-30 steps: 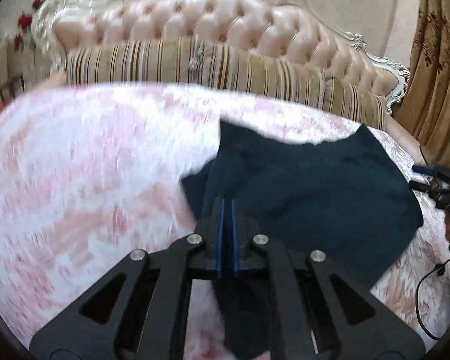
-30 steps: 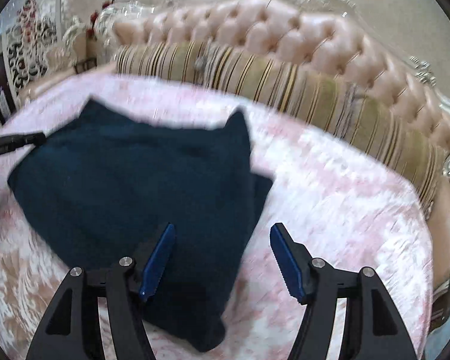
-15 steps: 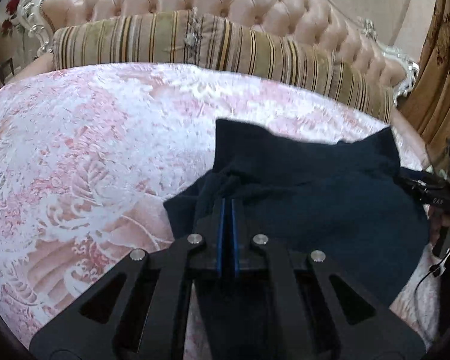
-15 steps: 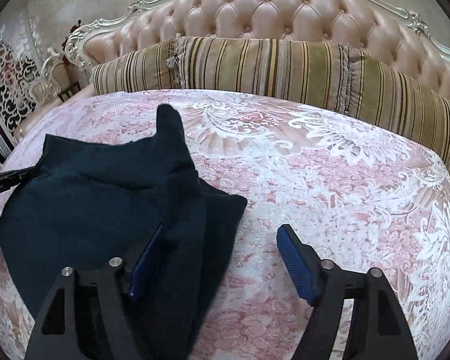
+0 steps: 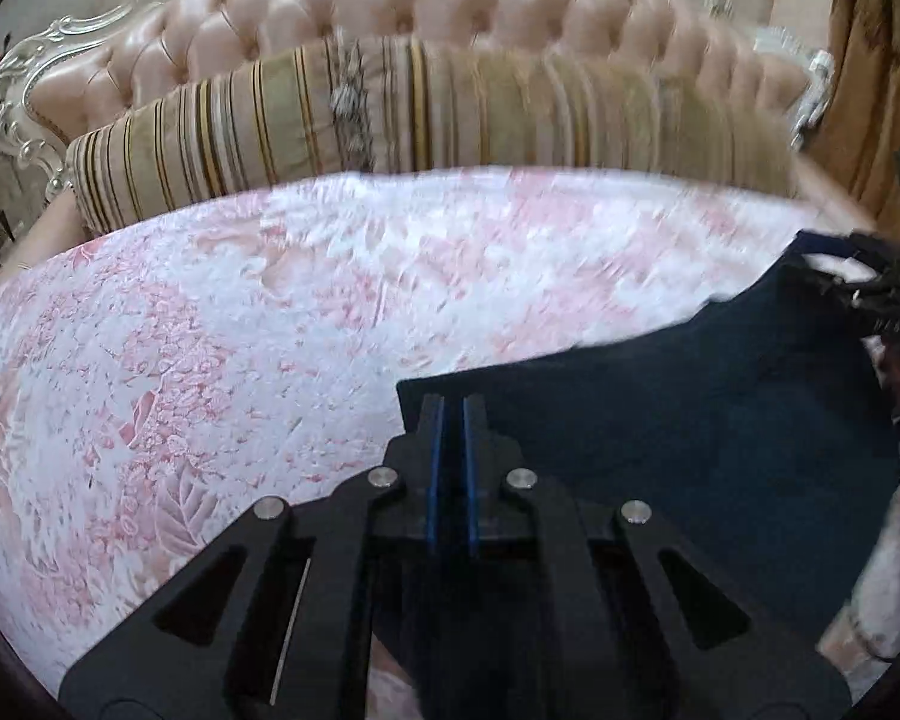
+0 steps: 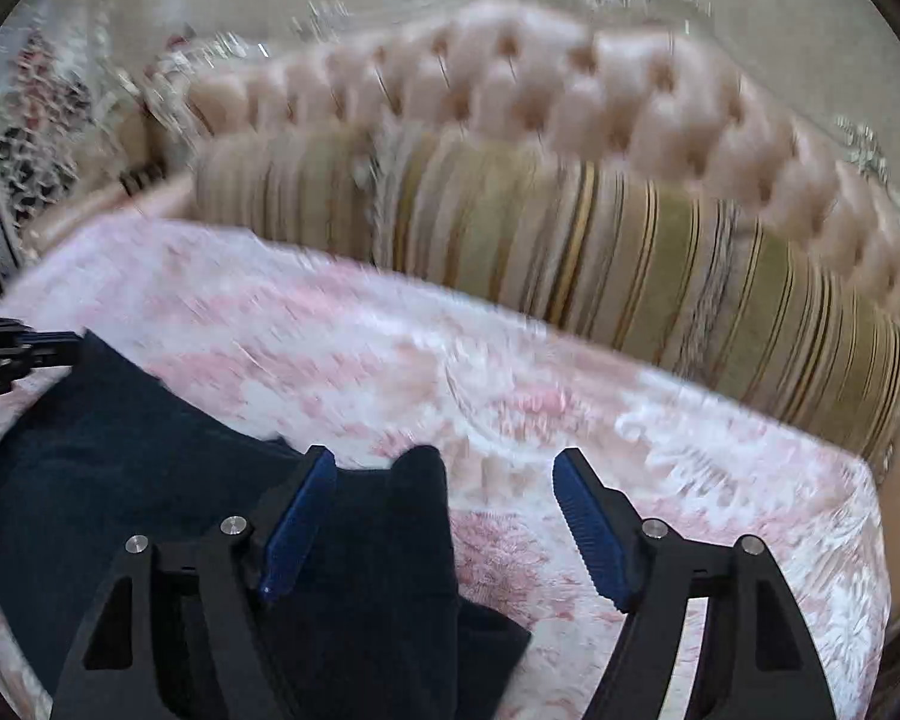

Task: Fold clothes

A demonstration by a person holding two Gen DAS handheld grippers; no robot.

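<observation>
Pink bedspread (image 5: 222,324) — left claw (image 5: 450,414) pinches navy garment (image 5: 690,432); right claw (image 6: 444,480) spread.

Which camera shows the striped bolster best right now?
Left wrist view: the bolster spans the frame, its left half sharp with clear stripes. The right wrist view shows the same bolster too, but motion-blurred, especially its left end.

pink floral bedspread (image 5: 270,312), dark navy garment (image 5: 720,420) spread on it; striped bolster (image 5: 390,114) behind
</observation>
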